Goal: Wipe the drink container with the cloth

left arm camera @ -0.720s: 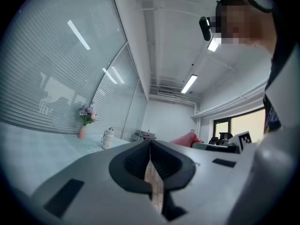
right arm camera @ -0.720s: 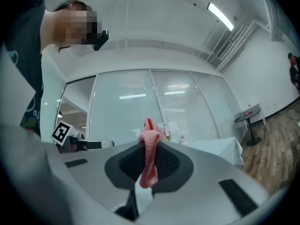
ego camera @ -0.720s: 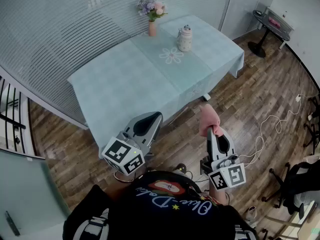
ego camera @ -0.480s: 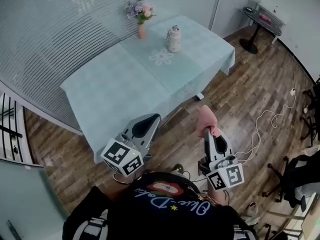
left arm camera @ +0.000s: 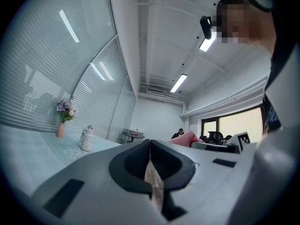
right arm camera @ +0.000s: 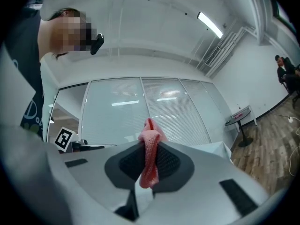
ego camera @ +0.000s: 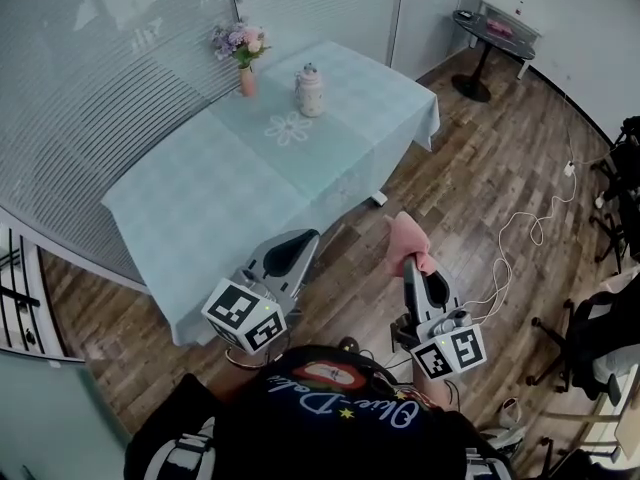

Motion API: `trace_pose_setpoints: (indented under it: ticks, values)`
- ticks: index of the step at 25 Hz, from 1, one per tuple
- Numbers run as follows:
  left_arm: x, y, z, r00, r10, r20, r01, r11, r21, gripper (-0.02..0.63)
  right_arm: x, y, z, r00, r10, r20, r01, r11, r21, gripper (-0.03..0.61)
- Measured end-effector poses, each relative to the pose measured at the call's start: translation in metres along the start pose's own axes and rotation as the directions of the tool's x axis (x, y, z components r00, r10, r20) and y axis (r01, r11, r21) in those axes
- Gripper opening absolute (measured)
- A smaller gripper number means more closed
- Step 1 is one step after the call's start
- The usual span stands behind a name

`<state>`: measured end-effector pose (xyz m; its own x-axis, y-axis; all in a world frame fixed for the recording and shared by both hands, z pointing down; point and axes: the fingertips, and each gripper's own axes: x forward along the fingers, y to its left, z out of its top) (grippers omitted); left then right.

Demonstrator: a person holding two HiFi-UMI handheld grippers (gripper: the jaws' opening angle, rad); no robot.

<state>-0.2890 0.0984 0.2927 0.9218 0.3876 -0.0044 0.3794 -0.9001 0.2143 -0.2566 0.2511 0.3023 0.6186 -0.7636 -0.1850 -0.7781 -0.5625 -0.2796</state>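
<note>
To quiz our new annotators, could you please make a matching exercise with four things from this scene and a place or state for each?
Things:
1. cloth
2. drink container
3. vase
4. left gripper

Places or states:
A. jaws together, nothing between them
B. white, upright on the table
C. holds flowers
D. pink, clamped in the right gripper

Pairs: 1-D, 2-B, 3-C, 4-A

Left gripper [ego camera: 305,239] closed, empty; right gripper [ego camera: 410,262] clamping cloth [ego camera: 404,236].
</note>
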Motion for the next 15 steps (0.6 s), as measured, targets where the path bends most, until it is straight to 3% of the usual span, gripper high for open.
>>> trace_pose_setpoints:
  ticks: [9, 15]
  values:
    - [0.025, -0.033, -0.016, 0.999, 0.022, -0.033, -0.021, 0.999, 0.026, 0.005, -0.028, -0.037, 0.001, 1.000, 0.028, -0.010, -0.028, 0.999, 0.025, 0.025]
    - [0.019, -0.020, -0.028, 0.994, 0.086, -0.074, -0.085, 0.996, 0.022, 0.005, -0.029, -0.057, -0.011, 1.000, 0.004, -0.028, -0.003, 0.999, 0.054, 0.025]
